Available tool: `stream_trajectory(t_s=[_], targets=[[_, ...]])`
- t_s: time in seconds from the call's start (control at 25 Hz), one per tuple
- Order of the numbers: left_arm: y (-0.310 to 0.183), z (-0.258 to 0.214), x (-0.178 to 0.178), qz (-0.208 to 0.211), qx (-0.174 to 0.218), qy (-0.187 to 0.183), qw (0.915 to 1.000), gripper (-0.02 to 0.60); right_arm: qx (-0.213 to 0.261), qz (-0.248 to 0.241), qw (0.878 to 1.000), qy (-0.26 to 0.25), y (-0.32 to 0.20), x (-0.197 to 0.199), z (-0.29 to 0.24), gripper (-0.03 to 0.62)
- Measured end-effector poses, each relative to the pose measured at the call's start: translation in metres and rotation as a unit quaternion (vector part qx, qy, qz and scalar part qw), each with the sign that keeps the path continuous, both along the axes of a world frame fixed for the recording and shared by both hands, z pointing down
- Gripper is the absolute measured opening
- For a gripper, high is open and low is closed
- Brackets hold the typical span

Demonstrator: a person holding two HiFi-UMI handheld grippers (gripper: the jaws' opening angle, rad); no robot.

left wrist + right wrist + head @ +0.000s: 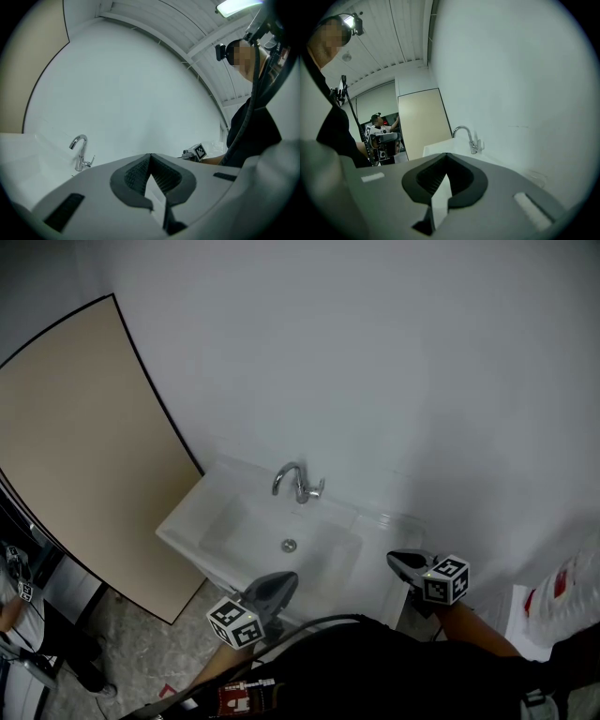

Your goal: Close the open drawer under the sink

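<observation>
1. Head view looks down on the white sink [202, 512] set against the wall. Its chrome faucet [298, 482] is at the back, a drain [289, 545] sits in the basin, and a beige panel [84, 446] stands to the left.
2. That view puts your left hand-held gripper [284, 579] at the sink's front edge and your right hand-held gripper [396, 560] by its right front corner. Your dark clothing covers everything below the basin.
3. No view shows you the drawer under the sink, so you cannot tell how it stands.
4. Left gripper view alone shows you that gripper's pads pressed together at the tips with nothing between them. The faucet is off to the left and your right hand-held gripper is beyond.
5. Right gripper view shows you its jaws pressed together and empty. A second person [377, 124] stands past the panel, seen more fully here than at the head view's lower left edge.
</observation>
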State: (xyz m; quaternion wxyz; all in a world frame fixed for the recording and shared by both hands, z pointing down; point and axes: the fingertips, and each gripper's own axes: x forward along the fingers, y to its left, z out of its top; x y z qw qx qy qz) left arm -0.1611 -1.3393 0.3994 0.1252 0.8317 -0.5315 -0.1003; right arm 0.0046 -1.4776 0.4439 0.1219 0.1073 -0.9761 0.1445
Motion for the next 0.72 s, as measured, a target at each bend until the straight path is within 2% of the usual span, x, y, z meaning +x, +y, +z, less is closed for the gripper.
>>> stream_trajectory(t_s=[0.24,0.4,0.6,0.72], targets=[[0.004,0.003,-0.010,-0.016,-0.003,0.002,0.9999,0.000,0.006,-0.009,1.000,0.001,-0.005,-0.006,0.001,-0.002],[0.004,0.003,-0.017,-0.024,-0.004,0.002,0.9997,0.000,-0.009,-0.013,1.000,-0.005,-0.003,-0.016,-0.004,-0.002],[0.004,0.001,-0.023,-0.029,-0.003,0.000,0.9996,0.000,0.015,-0.020,1.000,0.009,-0.009,-0.018,0.002,-0.002],[0.002,0.001,-0.025,-0.029,-0.002,0.001,0.9996,0.000,0.008,-0.018,1.000,0.000,-0.007,-0.022,-0.005,-0.002]])
